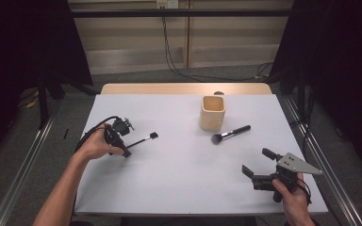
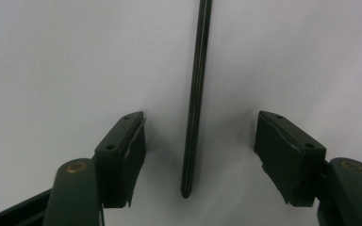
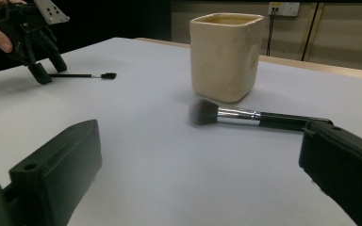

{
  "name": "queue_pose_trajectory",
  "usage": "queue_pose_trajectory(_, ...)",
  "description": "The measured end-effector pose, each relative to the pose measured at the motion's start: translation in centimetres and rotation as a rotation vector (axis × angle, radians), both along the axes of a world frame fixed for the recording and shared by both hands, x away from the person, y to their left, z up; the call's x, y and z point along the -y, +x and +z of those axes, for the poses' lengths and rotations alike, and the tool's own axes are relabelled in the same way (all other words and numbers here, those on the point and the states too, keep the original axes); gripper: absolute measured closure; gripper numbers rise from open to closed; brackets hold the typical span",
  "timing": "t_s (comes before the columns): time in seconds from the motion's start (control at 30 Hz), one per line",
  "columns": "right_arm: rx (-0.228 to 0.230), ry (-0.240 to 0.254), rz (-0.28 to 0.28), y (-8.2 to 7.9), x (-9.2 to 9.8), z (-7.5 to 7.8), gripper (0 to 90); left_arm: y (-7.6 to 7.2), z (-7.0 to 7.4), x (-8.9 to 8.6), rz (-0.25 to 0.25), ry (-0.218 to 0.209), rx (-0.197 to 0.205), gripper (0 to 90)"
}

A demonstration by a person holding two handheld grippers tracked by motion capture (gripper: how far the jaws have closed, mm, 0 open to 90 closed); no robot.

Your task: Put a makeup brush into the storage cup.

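Two brushes on the white table: left gripper is down over the thin black brush, jaws either side of its handle but not pinching yet. Right gripper sits wide open near the fluffy makeup brush by the cream cup.

The left gripper pointed down at the pale surface, with its two black fingers standing apart. A thin dark handle lay on the surface right between them, running straight up out of the top of the frame. Its rounded end sat about level with the fingers, and there was a clear gap on both sides, so nothing was pinching it.
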State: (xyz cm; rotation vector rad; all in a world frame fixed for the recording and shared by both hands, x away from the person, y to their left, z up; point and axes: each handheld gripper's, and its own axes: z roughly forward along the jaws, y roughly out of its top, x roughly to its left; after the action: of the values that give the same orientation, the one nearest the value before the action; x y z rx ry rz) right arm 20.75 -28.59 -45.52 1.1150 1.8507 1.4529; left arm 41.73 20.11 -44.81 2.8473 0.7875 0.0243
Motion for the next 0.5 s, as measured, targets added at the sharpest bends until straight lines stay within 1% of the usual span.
queue_pose_trajectory(0.03, 0.000, 0.000, 0.001, -0.03, -0.05, 0.02, 0.0, 0.13, 0.00, 0.09, 0.003, 0.004, -0.011, 34.8)
queue_pose_trajectory(0.07, 0.000, 0.000, 0.002, -0.03, -0.07, 0.02, 0.0, 0.14, -0.07, 0.26, 0.022, 0.003, -0.011, 35.6)
queue_pose_trajectory(0.1, 0.000, -0.002, 0.003, -0.01, -0.06, 0.00, 0.0, 0.14, -0.07, 0.26, 0.022, 0.003, -0.011, 36.8)
queue_pose_trajectory(0.13, 0.000, -0.002, 0.003, -0.01, -0.06, 0.00, 0.0, 0.35, 0.03, 0.35, 0.000, 0.028, -0.022, 36.8)
queue_pose_trajectory(0.17, 0.000, -0.001, 0.003, -0.02, -0.05, 0.02, 0.0, 0.43, 0.09, 0.59, -0.004, 0.045, -0.029, 39.5)
queue_pose_trajectory(0.2, 0.002, 0.002, 0.000, -0.02, -0.03, 0.03, 0.0, 0.46, 0.10, 0.65, 0.002, 0.044, -0.040, 40.5)
queue_pose_trajectory(0.27, 0.002, -0.001, -0.001, -0.01, 0.08, 0.01, 0.0, 0.59, 0.16, 0.69, -0.009, 0.058, -0.040, 42.9)
queue_pose_trajectory(0.3, 0.000, 0.001, -0.001, -0.02, 0.10, 0.01, 0.0, 0.63, 0.20, 0.71, 0.001, 0.053, -0.053, 45.7)
queue_pose_trajectory(0.33, 0.002, -0.001, -0.001, -0.04, 0.11, 0.01, 0.0, 0.73, 0.30, 0.67, -0.008, 0.062, -0.057, 49.4)
queue_pose_trajectory(0.4, 0.005, -0.001, 0.000, -0.11, 0.07, 0.02, 0.0, 0.84, 0.30, 0.62, -0.006, 0.063, -0.055, 57.4)
queue_pose_trajectory(0.43, 0.005, -0.001, 0.000, -0.11, 0.07, 0.02, 0.0, 0.84, 0.30, 0.62, -0.006, 0.063, -0.055, 59.6)
queue_pose_trajectory(0.47, 0.005, -0.001, 0.003, -0.11, 0.04, 0.04, 0.0, 0.92, 0.28, 0.67, -0.016, 0.074, -0.059, 60.8)
queue_pose_trajectory(0.5, 0.009, 0.000, 0.002, -0.08, 0.09, 0.06, 0.0, 0.82, 0.29, 0.79, -0.007, 0.077, -0.062, 61.6)
